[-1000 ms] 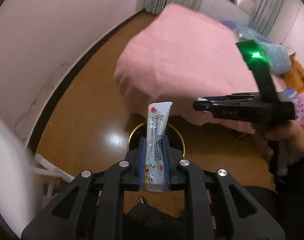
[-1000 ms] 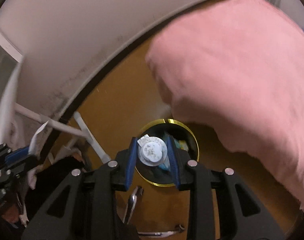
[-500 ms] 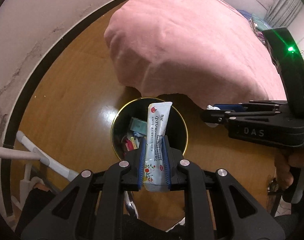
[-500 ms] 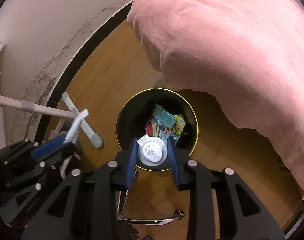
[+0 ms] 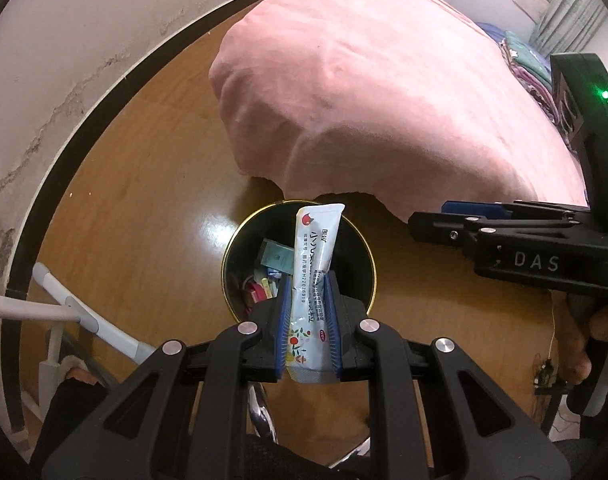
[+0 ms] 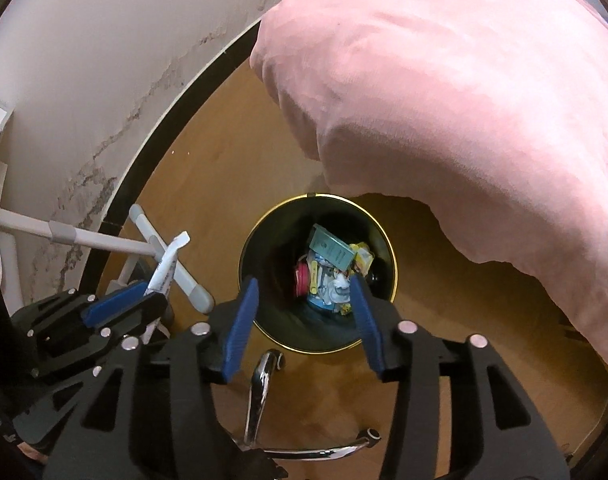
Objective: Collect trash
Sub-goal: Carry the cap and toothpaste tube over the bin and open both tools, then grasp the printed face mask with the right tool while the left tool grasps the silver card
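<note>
My left gripper is shut on a white tube printed with blue text, held upright over a black trash bin with a gold rim. My right gripper is open and empty, its blue pads spread above the same bin. The bin holds several pieces of trash, among them a green box and colourful wrappers. The right gripper also shows side-on in the left wrist view. The left gripper with the tube shows in the right wrist view.
A bed under a pink blanket overhangs just beyond the bin. White rack legs stand on the wood floor by the cracked wall. A chrome chair base sits below the grippers.
My right gripper opened and the small round white item it held is gone from its jaws. Both grippers moved closer over the bin. The left still holds the tube.
</note>
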Available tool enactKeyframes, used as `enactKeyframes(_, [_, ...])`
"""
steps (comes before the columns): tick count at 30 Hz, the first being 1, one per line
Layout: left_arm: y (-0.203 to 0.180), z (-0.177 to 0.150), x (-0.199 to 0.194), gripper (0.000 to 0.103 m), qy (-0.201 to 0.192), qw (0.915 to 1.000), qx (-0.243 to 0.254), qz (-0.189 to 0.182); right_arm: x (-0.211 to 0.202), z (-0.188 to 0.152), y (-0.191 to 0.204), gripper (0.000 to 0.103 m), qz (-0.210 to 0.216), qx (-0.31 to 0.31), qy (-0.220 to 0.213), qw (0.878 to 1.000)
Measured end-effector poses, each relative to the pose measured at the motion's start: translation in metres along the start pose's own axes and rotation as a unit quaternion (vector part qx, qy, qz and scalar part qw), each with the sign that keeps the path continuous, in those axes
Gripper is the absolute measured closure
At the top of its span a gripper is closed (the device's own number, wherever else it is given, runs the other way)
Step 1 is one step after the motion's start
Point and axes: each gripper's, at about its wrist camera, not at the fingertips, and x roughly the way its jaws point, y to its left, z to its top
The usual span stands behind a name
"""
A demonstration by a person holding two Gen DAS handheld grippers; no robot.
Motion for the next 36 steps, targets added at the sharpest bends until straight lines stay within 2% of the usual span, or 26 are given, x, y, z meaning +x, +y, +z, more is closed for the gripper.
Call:
enactKeyframes(5, [-0.008, 0.006, -0.007, 0.085, -0.013, 0.9999, 0.01, -0.003, -0.015, 0.004, -0.005, 0.051, 0.001, 0.01, -0.021, 1.0])
enactKeyframes(6, [-0.011, 0.007, -0.01, 0.08, -0.017, 0.9997, 0.015, -0.002, -0.02, 0.004, -0.006, 0.049, -0.001, 0.013, -0.028, 1.0])
enactKeyframes(8, [-0.015, 0.01, -0.018, 0.048, -0.027, 0.9994, 0.022, 0.0, -0.027, 0.004, -0.008, 0.049, -0.001, 0.018, -0.038, 0.999])
enactKeyframes(9, [-0.017, 0.011, -0.024, 0.045, -0.035, 0.9991, 0.024, 0.003, -0.033, 0.004, -0.01, 0.049, -0.001, 0.022, -0.045, 0.999])
enactKeyframes(13, [-0.02, 0.012, -0.06, 0.043, -0.053, 0.9981, 0.029, 0.005, -0.057, 0.005, -0.006, 0.048, 0.002, 0.02, -0.072, 0.997])
enactKeyframes(15, [-0.022, 0.01, -0.085, 0.038, -0.064, 0.9973, 0.034, 0.013, -0.073, 0.006, 0.002, 0.046, 0.0, 0.009, -0.091, 0.996])
enactKeyframes(19, [-0.025, -0.001, -0.154, 0.022, -0.105, 0.9925, 0.061, 0.016, -0.115, 0.003, 0.039, 0.04, 0.011, -0.031, -0.132, 0.991])
enactKeyframes(23, [0.0, -0.025, -0.237, 0.014, -0.144, 0.9873, 0.059, 0.032, -0.155, -0.005, 0.106, 0.035, 0.045, -0.095, -0.169, 0.98])
enactKeyframes(25, [0.026, -0.042, -0.274, 0.013, -0.162, 0.9847, 0.039, 0.05, -0.166, -0.01, 0.147, 0.035, 0.068, -0.135, -0.172, 0.974])
enactKeyframes(28, [0.084, -0.078, -0.327, 0.012, -0.184, 0.9787, -0.012, 0.091, -0.176, -0.019, 0.225, 0.031, 0.112, -0.21, -0.164, 0.957])
enactKeyframes(30, [0.13, -0.105, -0.358, 0.012, -0.189, 0.9715, -0.058, 0.13, -0.177, -0.027, 0.283, 0.029, 0.135, -0.262, -0.153, 0.943])
enactKeyframes(33, [0.195, -0.156, -0.4, 0.012, -0.192, 0.9567, -0.11, 0.19, -0.17, -0.047, 0.376, 0.029, 0.16, -0.347, -0.128, 0.915])
enactKeyframes(36, [0.255, -0.212, -0.431, 0.012, -0.176, 0.9324, -0.156, 0.274, -0.157, -0.073, 0.465, 0.029, 0.18, -0.426, -0.093, 0.882])
